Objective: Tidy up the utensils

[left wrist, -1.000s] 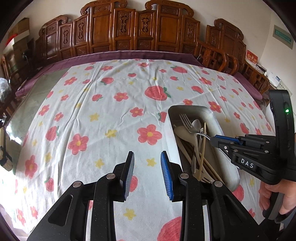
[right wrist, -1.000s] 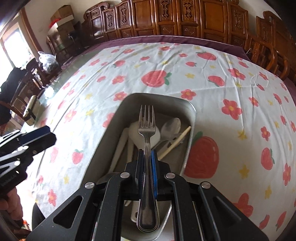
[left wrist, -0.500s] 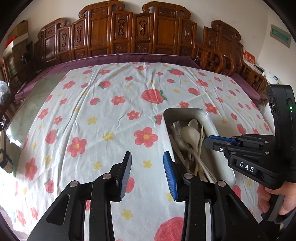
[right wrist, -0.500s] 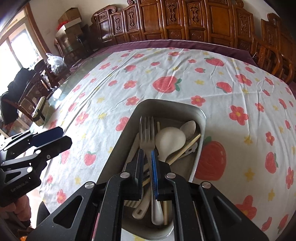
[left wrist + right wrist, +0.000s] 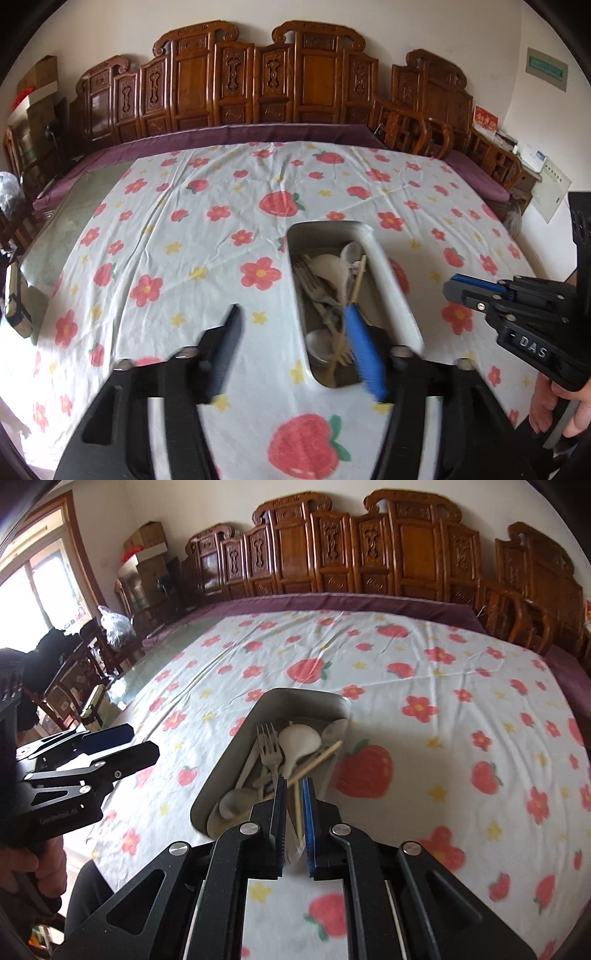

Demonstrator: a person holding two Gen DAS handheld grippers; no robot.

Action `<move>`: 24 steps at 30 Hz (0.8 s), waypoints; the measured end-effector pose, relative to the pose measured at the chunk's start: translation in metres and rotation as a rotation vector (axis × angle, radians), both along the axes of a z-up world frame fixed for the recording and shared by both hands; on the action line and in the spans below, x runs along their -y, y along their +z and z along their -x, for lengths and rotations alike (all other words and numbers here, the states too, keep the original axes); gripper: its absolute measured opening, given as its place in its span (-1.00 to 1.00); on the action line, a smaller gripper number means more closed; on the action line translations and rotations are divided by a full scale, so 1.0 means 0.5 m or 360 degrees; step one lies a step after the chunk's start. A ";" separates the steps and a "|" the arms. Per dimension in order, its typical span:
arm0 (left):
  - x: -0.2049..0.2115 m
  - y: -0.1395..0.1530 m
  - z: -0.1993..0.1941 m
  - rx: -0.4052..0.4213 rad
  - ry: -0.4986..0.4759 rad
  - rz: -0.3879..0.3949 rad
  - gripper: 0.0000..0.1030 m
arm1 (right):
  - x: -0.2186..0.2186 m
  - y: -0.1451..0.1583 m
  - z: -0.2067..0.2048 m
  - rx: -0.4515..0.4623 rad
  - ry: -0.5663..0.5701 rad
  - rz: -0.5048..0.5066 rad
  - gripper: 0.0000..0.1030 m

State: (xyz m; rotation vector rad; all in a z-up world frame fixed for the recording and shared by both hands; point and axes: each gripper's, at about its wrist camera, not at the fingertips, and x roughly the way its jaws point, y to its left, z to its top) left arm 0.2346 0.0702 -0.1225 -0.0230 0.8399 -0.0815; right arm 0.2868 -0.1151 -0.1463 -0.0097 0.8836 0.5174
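A metal tray [image 5: 236, 753] lies on the flowered tablecloth and holds a metal fork [image 5: 269, 746], a white spoon [image 5: 299, 738], a metal spoon [image 5: 334, 729] and wooden chopsticks [image 5: 317, 760]. My right gripper [image 5: 293, 788] hovers above the tray's near end; its jaws are opening, a narrow gap between them, gripping nothing. My left gripper [image 5: 291, 317] hangs over the cloth and the left wall of the tray [image 5: 391, 291]; its jaws are opening wide and are empty. Each gripper shows in the other's view: the right gripper [image 5: 450, 286], the left gripper [image 5: 142, 741].
Carved wooden chairs [image 5: 258, 85] line the table's far edge beyond a purple cloth border [image 5: 240, 133]. Bare glass tabletop [image 5: 70, 221] shows at the left, with a small dark object [image 5: 14, 310] at its edge. A person's hand [image 5: 554, 410] holds the right gripper.
The right gripper has let go of the fork, which now lies in the tray, and has pulled back and up. The left gripper's jaws have spread much wider and it has drawn back.
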 end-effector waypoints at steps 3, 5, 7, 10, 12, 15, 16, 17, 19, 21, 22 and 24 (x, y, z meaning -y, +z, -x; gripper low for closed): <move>0.031 0.020 0.036 0.0059 -0.0010 -0.0019 0.63 | 0.047 0.024 0.049 0.0075 -0.0044 -0.0018 -0.29; 0.047 0.031 0.053 0.0084 -0.0015 -0.0025 0.72 | 0.071 0.036 0.072 0.0113 -0.0075 -0.0021 -0.08; 0.067 0.044 0.074 0.0121 -0.0024 -0.0033 0.82 | 0.098 0.049 0.100 0.0156 -0.0119 -0.0021 0.20; 0.093 0.058 0.105 0.0155 -0.0042 -0.0029 0.85 | 0.131 0.064 0.138 0.0222 -0.0189 -0.0015 0.55; 0.106 0.065 0.121 0.0175 -0.0046 -0.0025 0.85 | 0.149 0.071 0.160 0.0255 -0.0233 -0.0006 0.82; 0.124 0.075 0.147 0.0184 -0.0031 -0.0035 0.85 | 0.174 0.082 0.194 0.0284 -0.0299 0.0005 0.95; 0.129 0.079 0.155 0.0186 -0.0030 -0.0031 0.85 | 0.179 0.085 0.202 0.0285 -0.0306 0.0001 0.95; 0.133 0.084 0.161 0.0189 -0.0031 -0.0024 0.85 | 0.184 0.088 0.210 0.0288 -0.0319 -0.0001 0.95; 0.139 0.093 0.174 0.0206 -0.0026 -0.0025 0.85 | 0.190 0.096 0.224 0.0299 -0.0342 0.0003 0.95; 0.144 0.107 0.186 0.0232 -0.0034 -0.0026 0.85 | 0.195 0.110 0.239 0.0324 -0.0360 0.0006 0.95; 0.146 0.114 0.191 0.0247 -0.0034 -0.0031 0.85 | 0.196 0.118 0.242 0.0341 -0.0367 0.0007 0.95; 0.148 0.133 0.202 0.0288 -0.0026 -0.0043 0.85 | 0.199 0.141 0.256 0.0391 -0.0376 0.0006 0.95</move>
